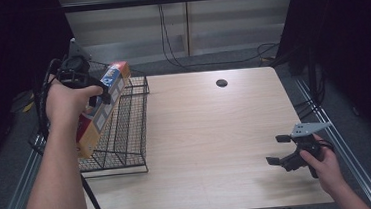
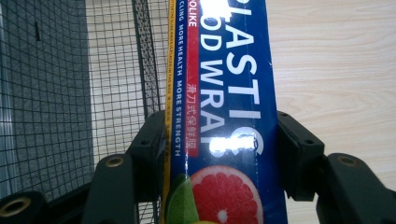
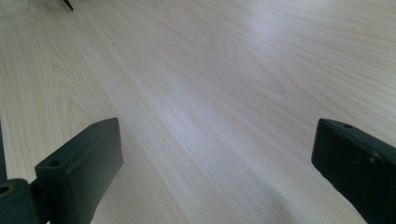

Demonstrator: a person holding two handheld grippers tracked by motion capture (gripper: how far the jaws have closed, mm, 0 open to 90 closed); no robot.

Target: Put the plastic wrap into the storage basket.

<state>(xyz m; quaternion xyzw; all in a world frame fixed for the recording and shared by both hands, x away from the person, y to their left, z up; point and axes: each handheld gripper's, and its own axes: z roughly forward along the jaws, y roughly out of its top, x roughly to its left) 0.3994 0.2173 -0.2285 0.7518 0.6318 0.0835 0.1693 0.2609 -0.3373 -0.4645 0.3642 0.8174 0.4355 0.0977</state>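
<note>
Over the table's left edge, in the high view, we held the left gripper (image 1: 103,93) clamped on a long box of plastic wrap (image 1: 104,107), which slanted above the black wire basket (image 1: 131,139) with its lower end down by the basket's near left side. The right gripper (image 1: 277,150) we kept low over the wooden table (image 1: 211,137) near its right front corner, jaws spread apart and nothing between them, well apart from the basket. A small dark hole (image 1: 221,83) sat in the tabletop toward the far side.

In the left gripper view, our two black jaws pressed on either side of the blue box (image 2: 224,116), printed with white letters and a cut grapefruit; the basket's mesh (image 2: 116,84) lay behind it on the left and bare table on the right.

In the right gripper view, our jaws stood wide open over pale wood grain (image 3: 210,93), holding nothing
</note>
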